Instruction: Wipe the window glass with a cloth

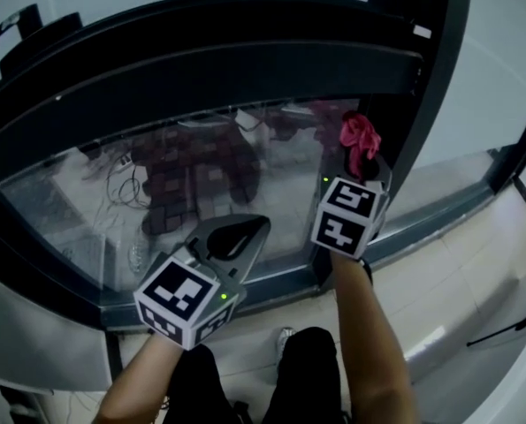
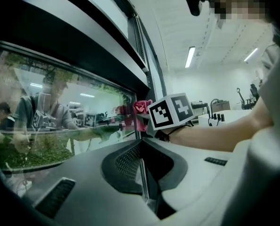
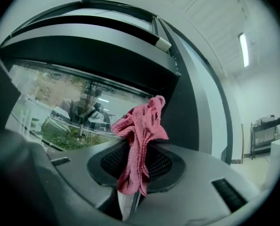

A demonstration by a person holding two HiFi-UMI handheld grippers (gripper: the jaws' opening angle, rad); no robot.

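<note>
The right tool [image 1: 365, 168] is gripping a bunched pink cloth [image 1: 358, 138], its jaws pinching the lower folds while the rest is sticking up past the tips. The cloth is sitting at the right end of the window glass [image 1: 68, 201], just beside the dark upright post [image 1: 426, 104] and under the heavy top frame [image 1: 245, 60]; whether it is touching the pane I cannot tell. The left tool [image 1: 238, 235] is hovering lower, near the bottom rail [image 1: 289, 272], its jaws pressing together with nothing between them. Most of the pane is lying open to the left of the cloth, running out to the frame's left edge.
</note>
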